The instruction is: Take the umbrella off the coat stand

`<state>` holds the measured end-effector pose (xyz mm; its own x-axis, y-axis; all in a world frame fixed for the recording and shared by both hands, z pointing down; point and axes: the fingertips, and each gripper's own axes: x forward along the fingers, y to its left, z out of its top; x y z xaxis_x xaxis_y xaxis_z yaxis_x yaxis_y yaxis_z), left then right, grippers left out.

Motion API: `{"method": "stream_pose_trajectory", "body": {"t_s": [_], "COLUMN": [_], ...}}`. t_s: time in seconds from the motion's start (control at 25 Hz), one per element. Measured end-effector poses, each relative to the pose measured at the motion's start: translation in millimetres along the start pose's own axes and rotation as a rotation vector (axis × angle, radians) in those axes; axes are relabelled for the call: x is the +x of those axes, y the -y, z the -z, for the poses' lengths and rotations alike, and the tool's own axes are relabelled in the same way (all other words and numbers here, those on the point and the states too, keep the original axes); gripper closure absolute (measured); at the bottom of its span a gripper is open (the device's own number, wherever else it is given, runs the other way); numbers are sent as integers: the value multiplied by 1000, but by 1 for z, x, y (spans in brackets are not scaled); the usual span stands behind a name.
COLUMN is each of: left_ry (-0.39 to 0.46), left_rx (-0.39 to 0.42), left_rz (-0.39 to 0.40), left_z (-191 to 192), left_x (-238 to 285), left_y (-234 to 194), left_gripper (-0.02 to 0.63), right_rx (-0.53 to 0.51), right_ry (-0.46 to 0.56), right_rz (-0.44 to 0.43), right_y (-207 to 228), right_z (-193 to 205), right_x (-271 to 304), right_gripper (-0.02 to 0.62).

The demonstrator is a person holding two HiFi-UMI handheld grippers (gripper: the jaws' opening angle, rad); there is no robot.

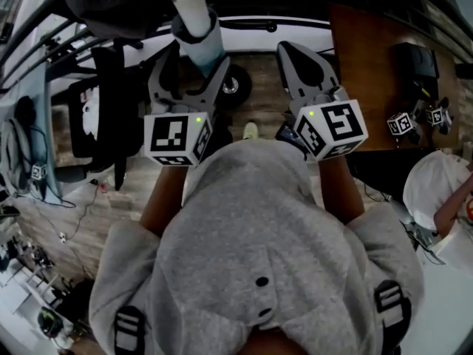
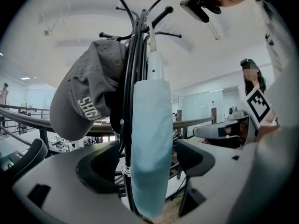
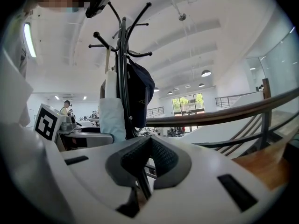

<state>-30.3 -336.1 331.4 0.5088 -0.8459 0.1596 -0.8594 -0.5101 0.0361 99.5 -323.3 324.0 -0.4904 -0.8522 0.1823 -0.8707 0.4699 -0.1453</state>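
Left claw (image 2: 148,164) stands released, jaws either side of the blue umbrella (image 2: 150,134) hanging on the coat stand (image 2: 132,64), right of a grey cap (image 2: 79,101). Right claw (image 3: 148,158) is clenched, empty. Best close squarely on it, then lift straight up off the stand.

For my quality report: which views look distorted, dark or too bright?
Head view: dim overall. Left gripper view: strong fisheye bending; the umbrella is sharp against a washed-out ceiling. Right gripper view: the railing curves, the strip lamp glares.
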Motion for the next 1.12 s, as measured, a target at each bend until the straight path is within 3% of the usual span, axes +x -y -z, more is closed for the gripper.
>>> {"method": "stream_pose_trajectory", "body": {"t_s": [0.4,0.96,1.12], "left_ry": [1,-42,-49], "left_rx": [12,26,44], "left_rz": [6,-54,-50], "left_z": [0,30,30], "left_x": [19,43,41], "left_y": [4,-1,-2], "left_gripper": [229,232,276], "right_rx": [-6,-17,-21], "right_ry": [-9,-21,-22], "right_rz": [-2,-9,-15], "right_y": [3,6,4], "right_z": [0,2,1], "right_x": [3,-1,-2], "right_gripper": [586,586,586]}}
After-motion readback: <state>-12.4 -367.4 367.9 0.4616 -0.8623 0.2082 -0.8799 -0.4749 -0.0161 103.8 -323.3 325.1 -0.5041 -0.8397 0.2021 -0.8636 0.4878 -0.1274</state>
